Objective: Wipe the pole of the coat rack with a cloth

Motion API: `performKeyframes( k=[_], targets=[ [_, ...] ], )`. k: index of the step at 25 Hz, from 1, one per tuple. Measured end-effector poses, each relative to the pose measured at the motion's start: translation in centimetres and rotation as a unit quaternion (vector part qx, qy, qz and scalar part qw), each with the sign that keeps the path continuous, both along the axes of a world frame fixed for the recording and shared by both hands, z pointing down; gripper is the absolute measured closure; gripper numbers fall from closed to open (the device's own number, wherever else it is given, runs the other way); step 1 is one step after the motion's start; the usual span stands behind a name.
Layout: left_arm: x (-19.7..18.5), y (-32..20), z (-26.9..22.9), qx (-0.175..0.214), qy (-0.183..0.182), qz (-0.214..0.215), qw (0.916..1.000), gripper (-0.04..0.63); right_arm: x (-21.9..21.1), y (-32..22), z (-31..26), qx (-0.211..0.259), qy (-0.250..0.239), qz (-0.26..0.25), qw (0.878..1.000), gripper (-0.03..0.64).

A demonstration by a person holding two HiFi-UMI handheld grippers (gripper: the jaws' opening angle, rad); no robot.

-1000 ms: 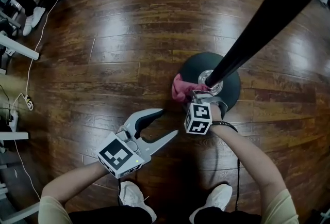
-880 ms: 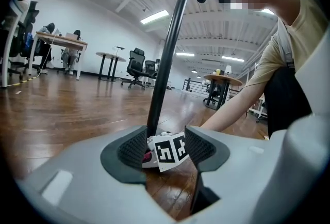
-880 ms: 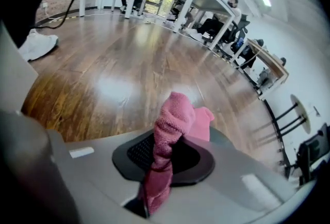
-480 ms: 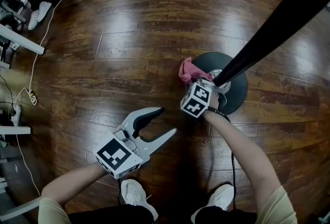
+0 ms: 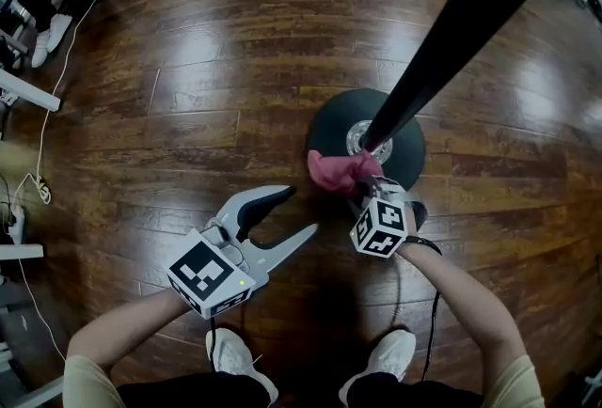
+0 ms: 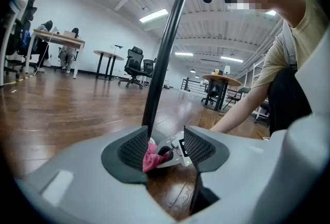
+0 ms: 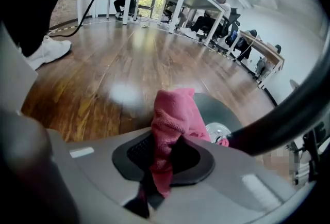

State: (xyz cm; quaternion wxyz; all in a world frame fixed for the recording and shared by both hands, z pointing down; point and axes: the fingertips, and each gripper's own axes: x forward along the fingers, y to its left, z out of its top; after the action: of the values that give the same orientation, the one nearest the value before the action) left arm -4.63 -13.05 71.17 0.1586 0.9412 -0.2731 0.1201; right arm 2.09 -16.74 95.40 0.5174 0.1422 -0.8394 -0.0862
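two hand-held grippers are low over a dark wooden floor (image 5: 188, 96), one in each of the person's hands. the right hand-held gripper (image 5: 360, 185) is clamped on a pink cloth (image 5: 334, 169). in the right gripper view its jaws pinch a fold of the cloth, and the rest bunches up above them. the cloth sits at the foot of the coat rack, over the near-left part of the round dark base (image 5: 334, 119). it is just beside the silver collar (image 5: 356, 135) where the black pole (image 5: 451, 30) meets the base. it seems to touch the pole's lowest part, though the head view does not settle that.

the pole runs from the collar up to the top right corner of the head view. the left hand-held gripper (image 5: 287, 220) is off to the left of the base, above bare floor, apart from the rack. its jaws stand spread with nothing between them. in the left gripper view the cloth and the right hand-held gripper show beyond the gap, with the pole rising behind them. white shoes (image 5: 240, 359) show at the bottom of the head view.
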Motion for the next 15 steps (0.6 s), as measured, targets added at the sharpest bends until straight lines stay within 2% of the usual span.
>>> performKeyframes(
  k=[4, 9, 11, 15],
  targets=[
    [2.1, -0.4, -0.3, -0.003, 0.009, 0.011, 0.9999, 0.400, 5.3, 1.1, 0.0, -0.007, 0.016, -0.005, 1.000, 0.565],
    [3.3, -0.8, -0.2, 0.001, 0.005, 0.019, 0.9998, 0.403, 13.5, -1.8, 0.2, 0.017, 0.031, 0.081, 0.996, 0.565],
    [3.0, -1.1, 0.2, -0.004, -0.001, 0.012, 0.9999, 0.403, 15.2, -3.6, 0.2, 0.028, 0.034, 0.101, 0.994, 0.565],
    [2.4, -1.4, 0.8, -0.016, -0.010, -0.004, 0.9998, 0.403, 16.1, -6.6, 0.1, 0.023, 0.054, 0.108, 0.992, 0.565]
  ],
)
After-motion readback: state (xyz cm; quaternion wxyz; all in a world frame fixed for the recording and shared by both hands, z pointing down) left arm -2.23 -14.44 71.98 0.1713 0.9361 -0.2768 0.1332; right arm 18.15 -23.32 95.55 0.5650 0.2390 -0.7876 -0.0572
